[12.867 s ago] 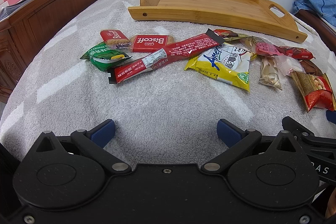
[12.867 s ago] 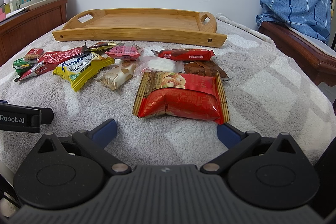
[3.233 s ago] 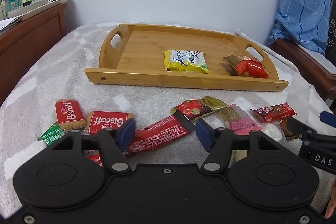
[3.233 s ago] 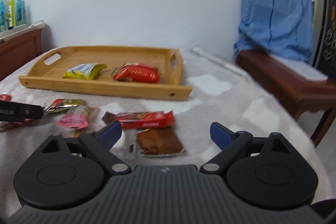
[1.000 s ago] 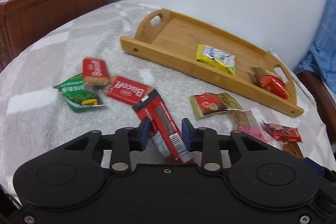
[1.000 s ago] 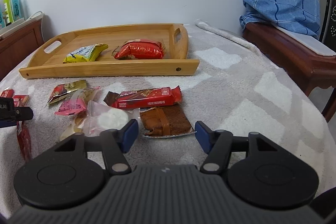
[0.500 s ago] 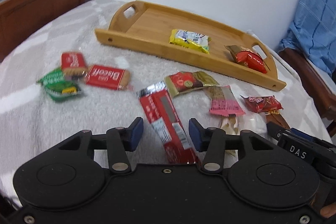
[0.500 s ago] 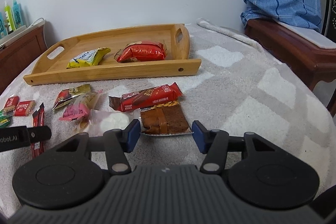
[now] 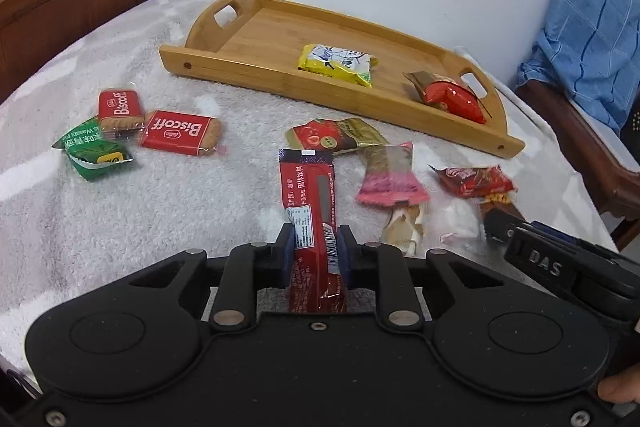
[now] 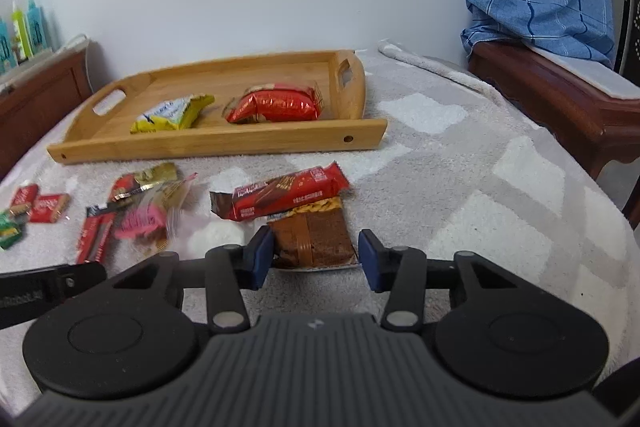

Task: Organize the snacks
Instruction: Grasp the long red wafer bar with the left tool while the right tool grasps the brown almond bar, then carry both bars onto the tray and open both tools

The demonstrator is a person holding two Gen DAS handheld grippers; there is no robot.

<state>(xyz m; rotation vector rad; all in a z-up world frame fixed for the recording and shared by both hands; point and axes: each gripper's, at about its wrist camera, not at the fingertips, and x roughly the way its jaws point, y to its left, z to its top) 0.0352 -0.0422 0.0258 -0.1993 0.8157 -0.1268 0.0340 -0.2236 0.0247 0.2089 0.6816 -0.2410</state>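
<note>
Now mid-pickup: left hand-held gripper [image 9: 316, 254] clamped on red stick sachet [image 9: 312, 211]; right hand-held gripper [image 10: 316, 254] closing around brown cake pack [image 10: 312, 239], not yet gripping. Next, carrying to wooden tray [image 9: 280, 75].

A red drink-mix stick [image 9: 312, 203] with white print; two red Biscoff packs [image 9: 182, 133]; a green wasabi packet [image 9: 93, 151]; a yellow wafer bag [image 9: 338, 64] on the honey-coloured bamboo tray [image 9: 256, 39]; a grey-and-white checked blanket [image 9: 120, 211].

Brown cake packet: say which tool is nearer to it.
Right. The right tool straddles the brown cake packet, jaws closing. The left tool, off to its left, grips the long red stick packet.
</note>
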